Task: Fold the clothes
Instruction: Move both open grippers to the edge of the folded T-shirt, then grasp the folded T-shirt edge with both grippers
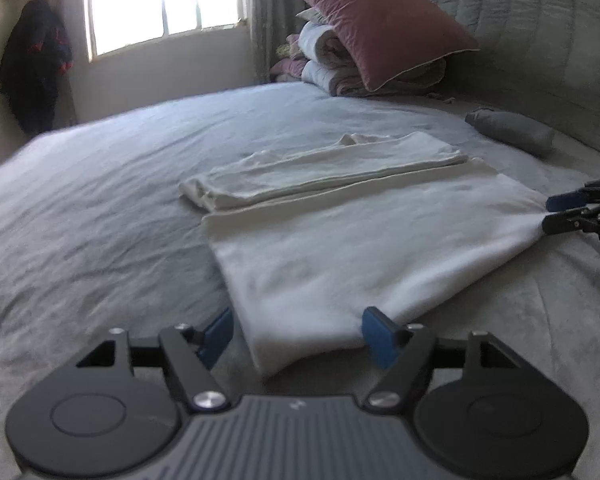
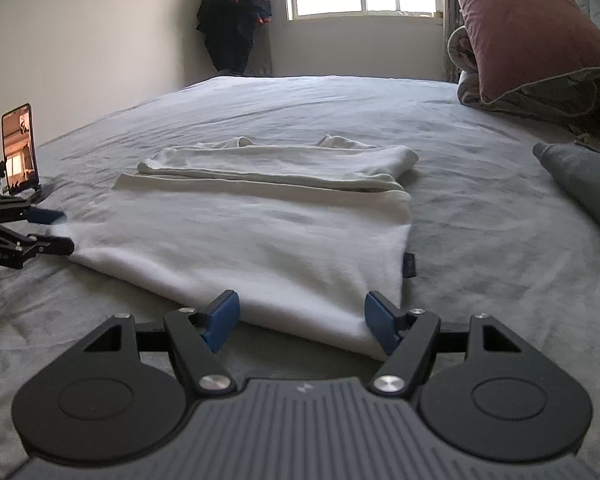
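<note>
**Inspector:** Where does the garment lie?

**Operator:** The white soft knit garment [image 2: 260, 240] lies flat on the grey bedspread [image 1: 100, 184]. Its far part is already doubled over into a narrow band [image 2: 276, 164]. The near hem faces both tools.

**Inspector:** And the grippers?

**Operator:** The left gripper [image 1: 296, 332] has its blue-padded jaws spread wide at the near left corner, cloth between them but not pinched. The right gripper [image 2: 300, 320] is likewise spread at the near right corner.

**Inspector:** Is this before a fold or after a release?

**Operator:** It fits either: corners about to be taken, or just let go. I cannot tell which.

**Inspector:** Guidance if a hem fold is intended?

**Operator:** In my judgement, pinch both corners through every layer, lift level, and carry them evenly towards the band so the edges meet square.
</note>
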### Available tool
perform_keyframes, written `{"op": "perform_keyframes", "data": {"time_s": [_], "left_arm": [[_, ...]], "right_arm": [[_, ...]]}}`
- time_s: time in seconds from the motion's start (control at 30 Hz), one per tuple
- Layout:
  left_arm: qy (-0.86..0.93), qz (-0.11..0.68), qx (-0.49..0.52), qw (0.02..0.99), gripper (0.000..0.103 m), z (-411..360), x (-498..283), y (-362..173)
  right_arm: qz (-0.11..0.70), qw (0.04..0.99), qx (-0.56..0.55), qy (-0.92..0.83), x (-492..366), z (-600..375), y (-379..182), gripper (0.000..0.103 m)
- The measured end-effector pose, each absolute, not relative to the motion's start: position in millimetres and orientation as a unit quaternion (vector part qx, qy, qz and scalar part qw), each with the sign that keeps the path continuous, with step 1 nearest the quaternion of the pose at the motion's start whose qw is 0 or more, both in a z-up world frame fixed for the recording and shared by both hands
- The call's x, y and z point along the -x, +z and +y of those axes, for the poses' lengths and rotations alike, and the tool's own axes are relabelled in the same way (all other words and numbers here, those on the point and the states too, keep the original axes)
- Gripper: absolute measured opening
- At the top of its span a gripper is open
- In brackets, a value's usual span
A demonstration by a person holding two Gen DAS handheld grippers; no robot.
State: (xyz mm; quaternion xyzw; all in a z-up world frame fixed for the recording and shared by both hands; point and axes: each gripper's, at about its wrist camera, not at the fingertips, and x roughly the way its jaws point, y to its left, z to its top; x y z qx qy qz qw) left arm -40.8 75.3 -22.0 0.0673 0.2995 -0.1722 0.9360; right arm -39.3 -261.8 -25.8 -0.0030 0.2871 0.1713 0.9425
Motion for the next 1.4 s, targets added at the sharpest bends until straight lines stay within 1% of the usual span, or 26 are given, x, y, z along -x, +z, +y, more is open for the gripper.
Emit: {"op": "perform_keyframes", "data": {"time_s": [0.23,0.3,0.5,0.63,0.77,0.83,0.93,1.03,1.07,1.23,1.3,1.4], "left_arm": [[-0.158,0.312,0.023,0.936,0.077,99.5,36.4,-10.5],[-0.151,0.317,0.039,0.935,0.077,103.6,33.7,-10.2],[-0.145,0.347,0.082,0.923,0.077,115.0,25.3,-10.2],[-0.146,0.366,0.158,0.906,0.077,138.5,23.9,-9.7],[-0.167,0.405,0.27,0.857,0.073,163.8,19.2,-17.4],[-0.186,0.425,0.332,0.821,0.07,173.7,17.8,-25.2],[-0.215,0.455,0.415,0.758,0.068,181.6,16.2,-40.9],[-0.225,0.48,0.449,0.719,0.066,172.9,14.4,-57.4],[-0.22,0.479,0.447,0.722,0.063,168.7,14.6,-58.6],[-0.196,0.456,0.455,0.739,0.061,154.1,16.7,-63.6],[-0.189,0.443,0.456,0.749,0.055,148.6,16.4,-64.6],[-0.177,0.426,0.456,0.761,0.049,142.2,12.8,-64.8]], "right_arm": [[0.302,0.939,-0.053,0.152,37.3,-278.5,-18.6,0.075],[0.307,0.938,-0.069,0.144,36.5,-283.6,-16.9,0.077],[0.333,0.931,-0.09,0.12,30.4,-300.3,-14.2,0.077],[0.343,0.926,-0.104,0.115,32.0,-317.1,-5.2,0.077],[0.383,0.889,-0.212,0.134,29.4,-343.0,-6.8,0.077],[0.409,0.851,-0.295,0.149,26.4,-356.6,-14.1,0.077],[0.43,0.788,-0.405,0.174,22.5,-370.6,-29.3,0.073],[0.446,0.77,-0.42,0.178,17.1,-366.9,-39.1,0.072],[0.446,0.773,-0.416,0.176,15.7,-363.7,-41.2,0.071],[0.43,0.784,-0.412,0.175,9.8,-353.4,-45.1,0.071],[0.423,0.788,-0.413,0.175,7.6,-349.9,-46.1,0.07],[0.413,0.793,-0.413,0.174,3.2,-345.4,-47.2,0.066]]}}
